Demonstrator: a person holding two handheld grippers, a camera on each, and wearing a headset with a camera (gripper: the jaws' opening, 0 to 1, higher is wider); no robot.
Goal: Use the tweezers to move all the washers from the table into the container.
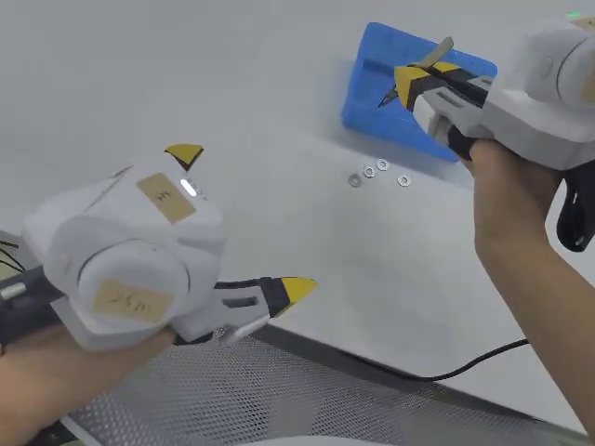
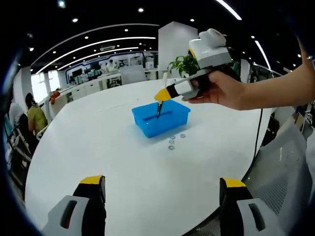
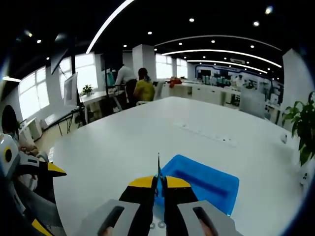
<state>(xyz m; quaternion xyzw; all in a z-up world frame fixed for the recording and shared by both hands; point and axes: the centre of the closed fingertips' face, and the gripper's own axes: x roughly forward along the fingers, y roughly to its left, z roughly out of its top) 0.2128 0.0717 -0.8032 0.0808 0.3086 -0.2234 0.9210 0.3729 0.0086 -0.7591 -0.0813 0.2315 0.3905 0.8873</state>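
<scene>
Several small metal washers (image 1: 376,172) lie on the white table just in front of a blue container (image 1: 370,104). My right gripper (image 1: 409,82) hovers over the container, shut on a pair of tweezers (image 1: 441,50) whose tip points down into it. In the left gripper view the tweezers (image 2: 159,107) hang over the container (image 2: 147,126), with the washers (image 2: 172,142) in front. The right gripper view shows the tweezers (image 3: 158,167) standing between its closed jaws above the container (image 3: 211,184). My left gripper (image 1: 242,223) is near the table's front edge, open and holding nothing.
The white table (image 1: 186,74) stretches wide around the container. A black cable (image 1: 465,370) runs along the table's near edge, above a grey mesh chair (image 1: 279,400). People sit at desks far behind (image 3: 142,88).
</scene>
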